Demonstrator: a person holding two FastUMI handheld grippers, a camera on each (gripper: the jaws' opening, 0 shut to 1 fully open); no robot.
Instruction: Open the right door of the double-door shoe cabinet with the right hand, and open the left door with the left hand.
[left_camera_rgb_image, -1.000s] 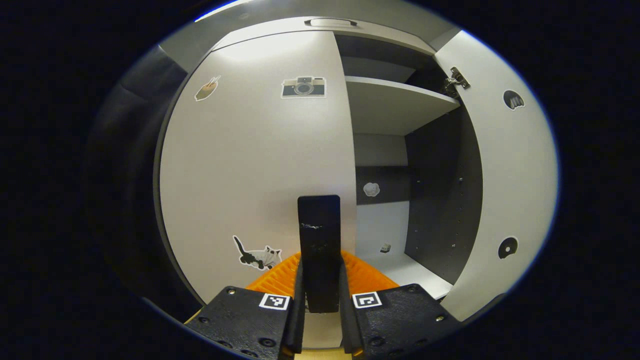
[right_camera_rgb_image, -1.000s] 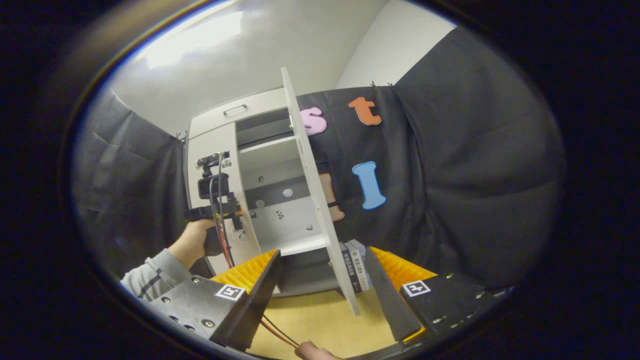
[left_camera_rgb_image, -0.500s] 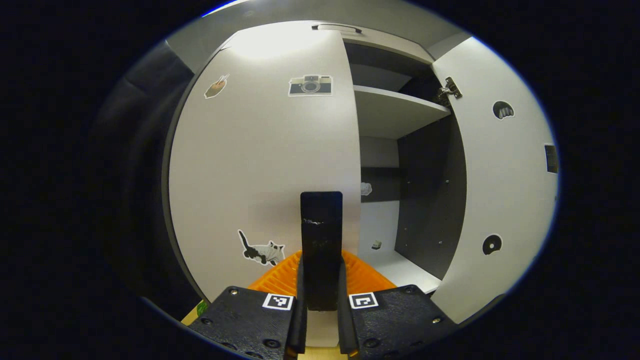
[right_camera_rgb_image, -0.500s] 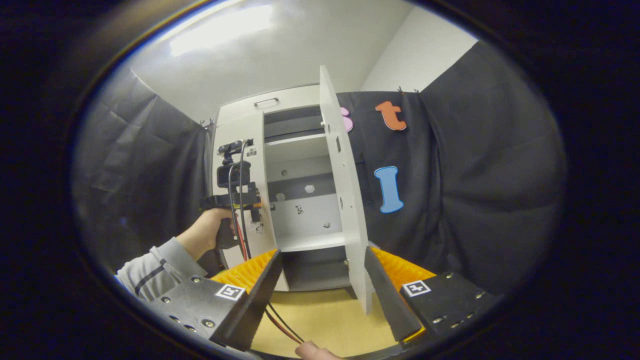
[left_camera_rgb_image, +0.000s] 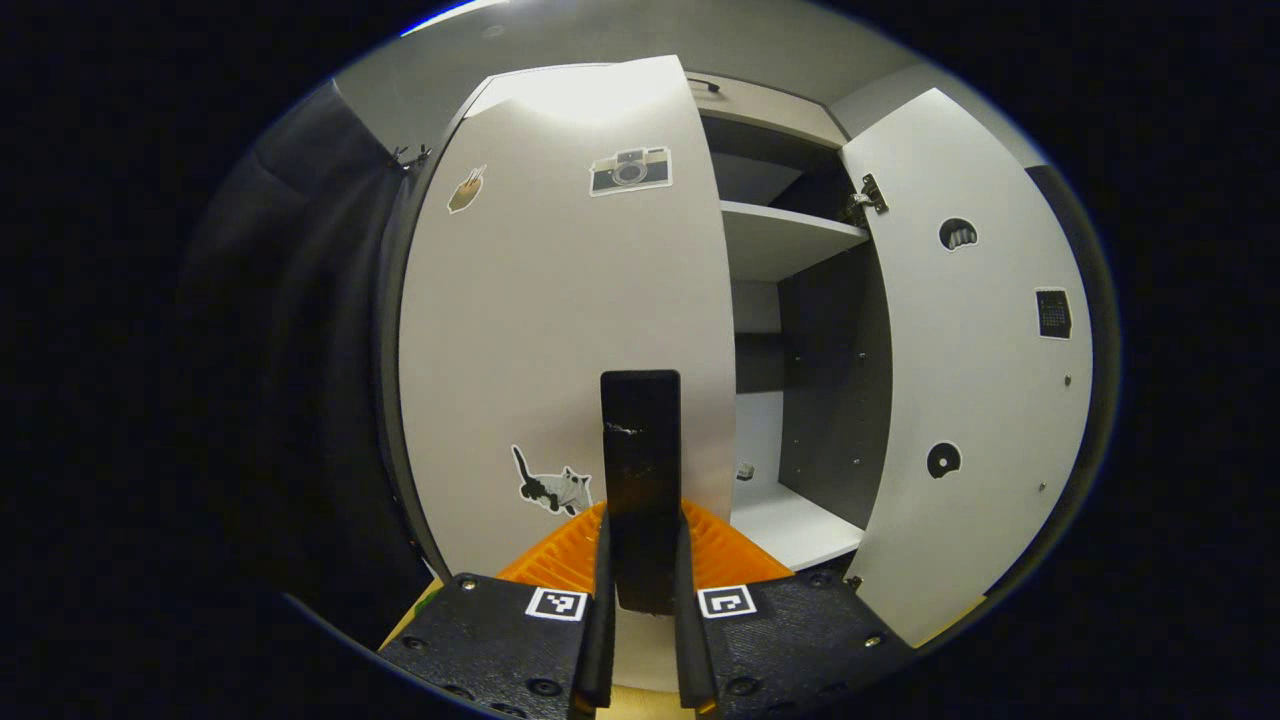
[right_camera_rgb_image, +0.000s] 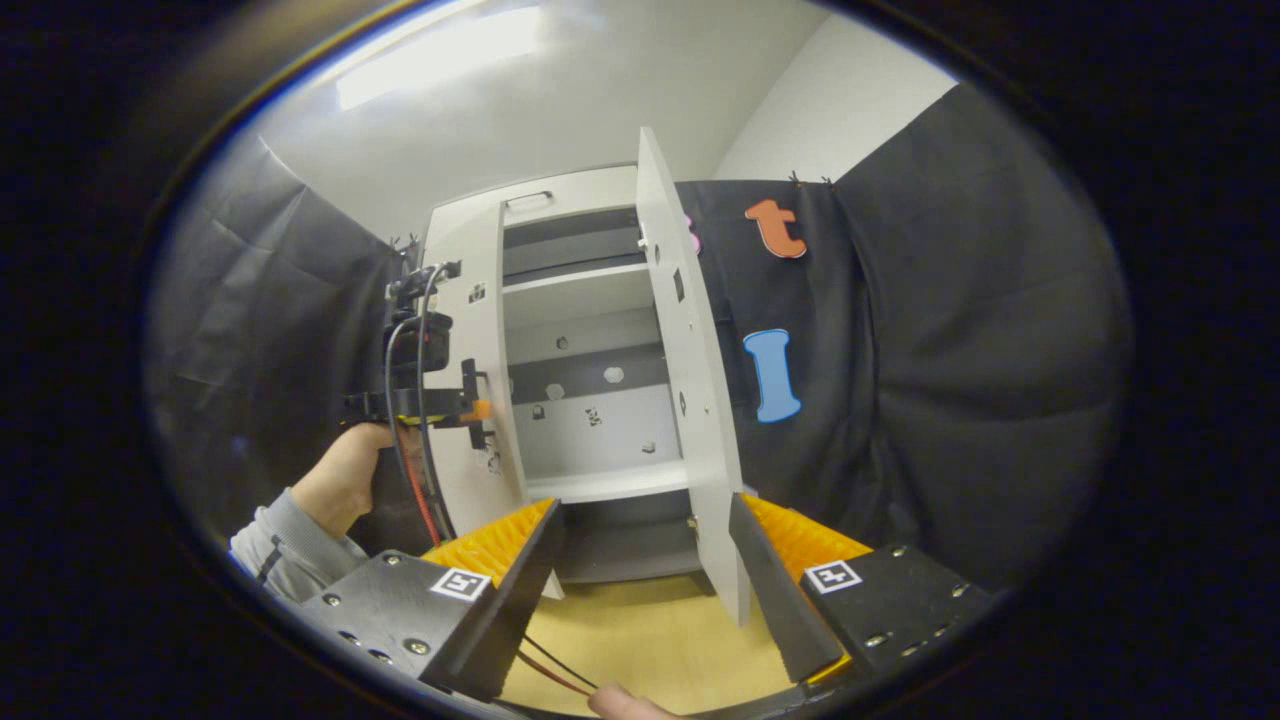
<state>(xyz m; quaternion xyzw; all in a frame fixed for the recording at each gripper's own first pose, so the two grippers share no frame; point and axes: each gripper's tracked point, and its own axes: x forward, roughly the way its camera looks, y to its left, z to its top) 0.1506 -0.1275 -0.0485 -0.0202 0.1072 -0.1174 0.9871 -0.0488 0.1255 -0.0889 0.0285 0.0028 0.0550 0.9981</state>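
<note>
Floor (right_camera_rgb_image: 640, 640) is light wood laminate, visible at 6 o'clock in the right gripper view between that view's own fingers, with the shoe cabinet (right_camera_rgb_image: 600, 560) standing directly on it at 12 o'clock of that patch. A red-and-black cable (right_camera_rgb_image: 550, 665) trails over the floor at about 7 o'clock. Inside the cabinet, the upper shelf (left_camera_rgb_image: 790, 240) at 1 o'clock in the left gripper view looks bare, and the lower shelf (left_camera_rgb_image: 795, 520) at 5 o'clock carries one small object (left_camera_rgb_image: 744, 470) too small to identify.
</note>
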